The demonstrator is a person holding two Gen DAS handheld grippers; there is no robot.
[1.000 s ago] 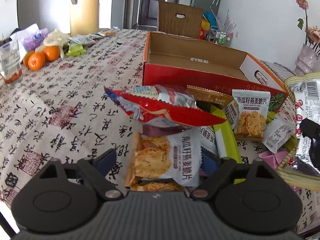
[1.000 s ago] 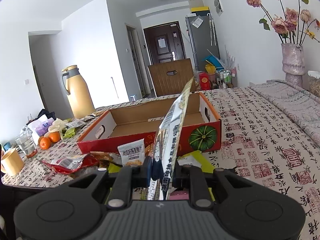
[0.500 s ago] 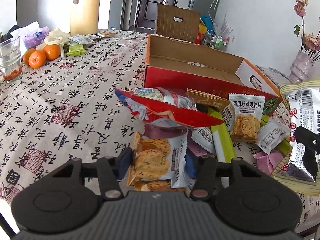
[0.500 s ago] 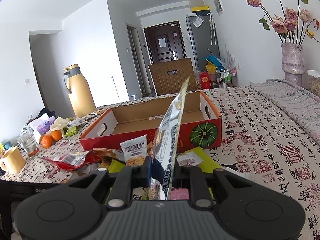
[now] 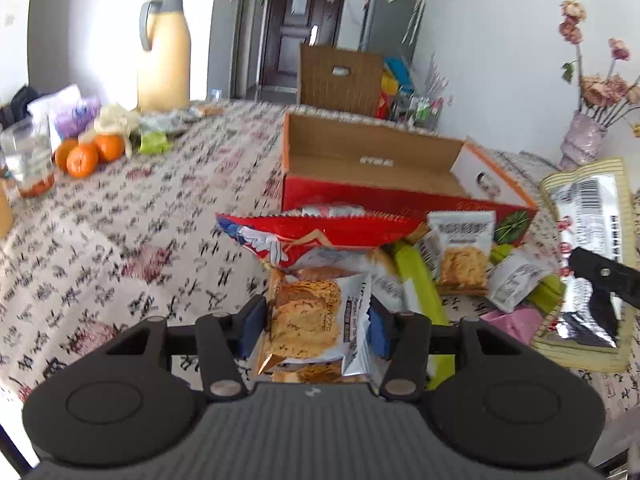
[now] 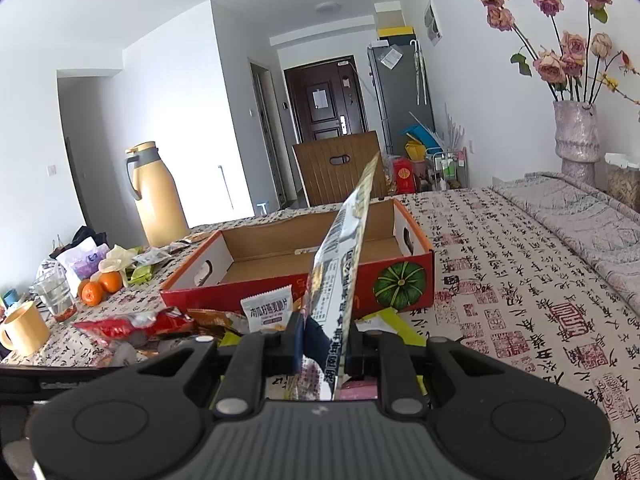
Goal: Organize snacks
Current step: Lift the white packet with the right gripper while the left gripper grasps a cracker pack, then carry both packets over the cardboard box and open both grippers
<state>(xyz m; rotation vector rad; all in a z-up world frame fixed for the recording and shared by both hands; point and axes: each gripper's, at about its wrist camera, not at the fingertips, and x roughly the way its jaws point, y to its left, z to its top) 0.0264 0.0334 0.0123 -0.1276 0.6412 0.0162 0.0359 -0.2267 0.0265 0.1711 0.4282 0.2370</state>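
Left wrist view shows my left claw [image 5: 314,322] closed on a cracker packet [image 5: 310,320], with both blue pads pressing its sides; the jaws have just been closing on it, and the packet looks raised a little from the snack pile. In the right wrist view my right claw [image 6: 322,346] is pinched almost fully together on a flat silver packet [image 6: 340,276], which stands up edge-on in front of the camera. I judge the step in hand is the carrying of two snacks to the red cardboard box [image 5: 380,176], which stands open and looks empty toward the far edge of the tabletop [image 5: 132,240]. The next move, I think, is to lift each packet over the near red wall of the box and open the claw only above its floor. A big red chip bag [image 5: 316,234] lies between my left claw and the box, leaning against that wall, so the cracker packet must pass above it. More small packets and a green bar [image 5: 418,284] lie beside it. Oranges [image 5: 88,154], a glass [image 5: 26,158] and a yellow thermos [image 5: 164,50] stand well apart, near the left far corner.
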